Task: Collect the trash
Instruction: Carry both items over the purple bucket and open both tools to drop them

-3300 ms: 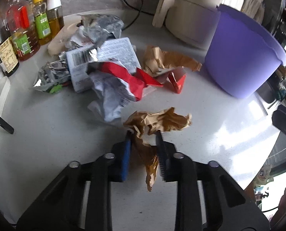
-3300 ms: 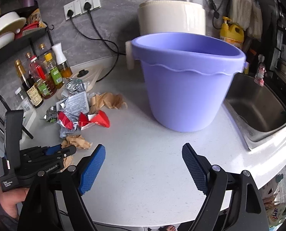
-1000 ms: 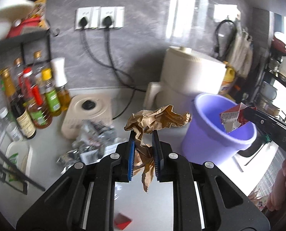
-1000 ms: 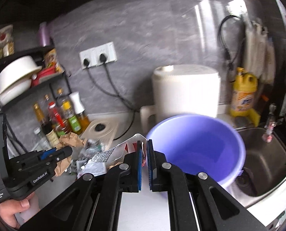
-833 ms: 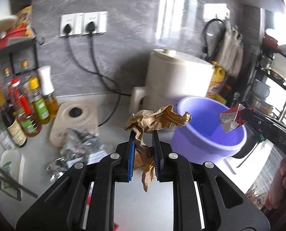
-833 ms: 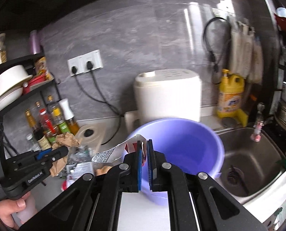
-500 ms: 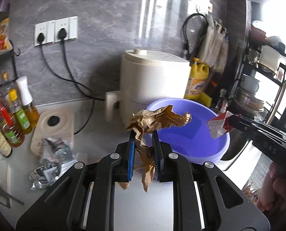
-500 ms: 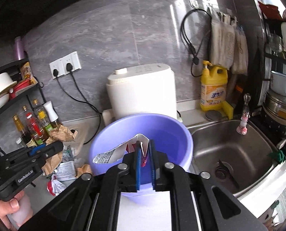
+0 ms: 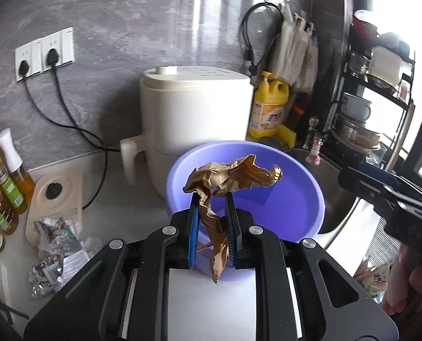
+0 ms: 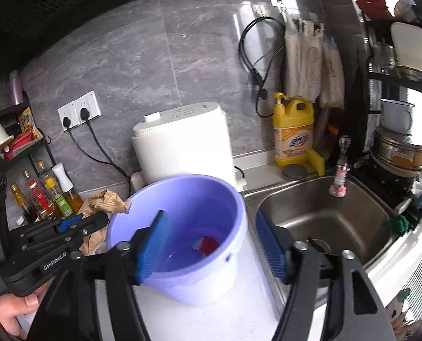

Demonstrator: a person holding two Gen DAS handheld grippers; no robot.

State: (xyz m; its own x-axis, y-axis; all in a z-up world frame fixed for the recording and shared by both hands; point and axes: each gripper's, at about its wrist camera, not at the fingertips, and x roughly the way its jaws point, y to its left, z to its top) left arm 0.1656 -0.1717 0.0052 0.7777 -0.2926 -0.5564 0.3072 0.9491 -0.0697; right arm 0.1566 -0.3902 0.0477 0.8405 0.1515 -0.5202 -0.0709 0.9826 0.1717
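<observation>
The right gripper (image 10: 211,244) hangs over the purple bucket (image 10: 236,261), its jaws opening with nothing between them, and a red wrapper (image 10: 208,244) lies at the bucket's bottom. The left gripper (image 9: 211,227) pinches the crumpled brown paper (image 9: 228,179) just above the bucket's near rim. To do this well, carry the paper over the bucket's middle before letting go; more wrappers (image 9: 57,244) wait on the worktop (image 9: 120,213) left of the bucket.

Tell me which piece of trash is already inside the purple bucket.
The red wrapper at the bottom of the purple bucket. The brown paper is clamped in the left gripper; the foil wrappers lie on the counter.
</observation>
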